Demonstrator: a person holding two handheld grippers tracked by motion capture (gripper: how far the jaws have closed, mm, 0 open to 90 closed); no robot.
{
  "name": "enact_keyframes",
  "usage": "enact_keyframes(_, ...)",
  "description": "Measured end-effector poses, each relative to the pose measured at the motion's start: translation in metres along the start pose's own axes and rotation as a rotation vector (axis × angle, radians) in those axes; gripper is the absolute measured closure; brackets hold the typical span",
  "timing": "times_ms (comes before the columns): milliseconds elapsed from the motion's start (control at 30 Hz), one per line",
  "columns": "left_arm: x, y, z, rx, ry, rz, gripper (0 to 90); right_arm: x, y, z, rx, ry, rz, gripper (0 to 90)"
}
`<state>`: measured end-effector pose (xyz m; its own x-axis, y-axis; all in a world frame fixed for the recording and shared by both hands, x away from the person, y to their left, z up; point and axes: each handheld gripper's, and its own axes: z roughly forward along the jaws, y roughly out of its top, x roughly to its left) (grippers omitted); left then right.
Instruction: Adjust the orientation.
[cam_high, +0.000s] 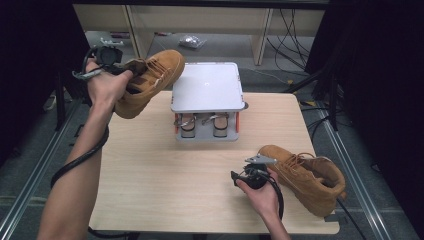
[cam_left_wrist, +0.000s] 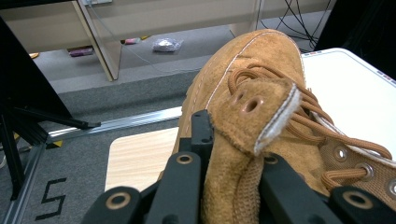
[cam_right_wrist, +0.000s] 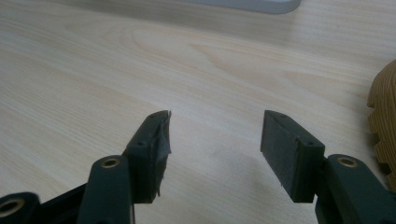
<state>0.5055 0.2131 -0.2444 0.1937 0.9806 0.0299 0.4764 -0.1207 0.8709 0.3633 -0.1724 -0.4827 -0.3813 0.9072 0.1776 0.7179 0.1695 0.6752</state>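
The left gripper (cam_left_wrist: 229, 154) is pinching the raised tan boot (cam_high: 147, 80) by its soft, floppy tongue (likely sagging under that chunky sole; the stiffer collar looks surer), while the right gripper (cam_right_wrist: 212, 140) is hovering spread over the table (cam_high: 165, 175).

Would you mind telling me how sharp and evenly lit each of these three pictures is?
High view: the table is evenly lit, the surroundings nearly black. Left gripper view: the held boot is sharp, and the white platform glares at right. Right gripper view: the right gripper is fairly crisp, the far tabletop soft, with a faint shadow below.
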Motion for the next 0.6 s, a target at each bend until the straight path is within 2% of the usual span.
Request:
enact_keyframes(33,-0.001,0.001,0.001,-0.001,-0.001,-0.001,84.4,-0.001,0.000,0.000,-0.004,-0.007,-0.018,43.1)
enact_keyframes(100,-0.004,0.002,0.002,0.000,-0.001,0.001,84.4,-0.001,0.000,0.000,-0.006,-0.004,-0.003,43.1)
enact_keyframes(133,-0.005,0.002,0.003,0.001,-0.003,0.001,84.4,-0.002,0.000,0.001,-0.017,-0.004,-0.027,43.1)
enact_keyframes(333,-0.010,0.005,0.012,0.015,-0.014,-0.015,84.3,-0.002,0.000,0.000,-0.013,-0.006,-0.029,43.1)
enact_keyframes(400,-0.012,0.006,0.014,0.017,-0.015,-0.014,84.3,-0.001,-0.001,0.001,-0.022,0.007,-0.007,43.1)
enact_keyframes(500,-0.016,0.009,0.017,0.026,-0.018,-0.033,84.3,-0.002,0.000,0.001,-0.029,0.005,-0.017,43.1)
enact_keyframes(533,-0.017,0.011,0.018,0.027,-0.017,-0.028,84.3,-0.003,0.000,0.001,-0.031,0.014,-0.031,43.1)
enact_keyframes(600,-0.019,0.013,0.018,0.026,-0.019,-0.024,84.3,-0.004,0.000,0.001,-0.034,0.016,-0.029,43.1)
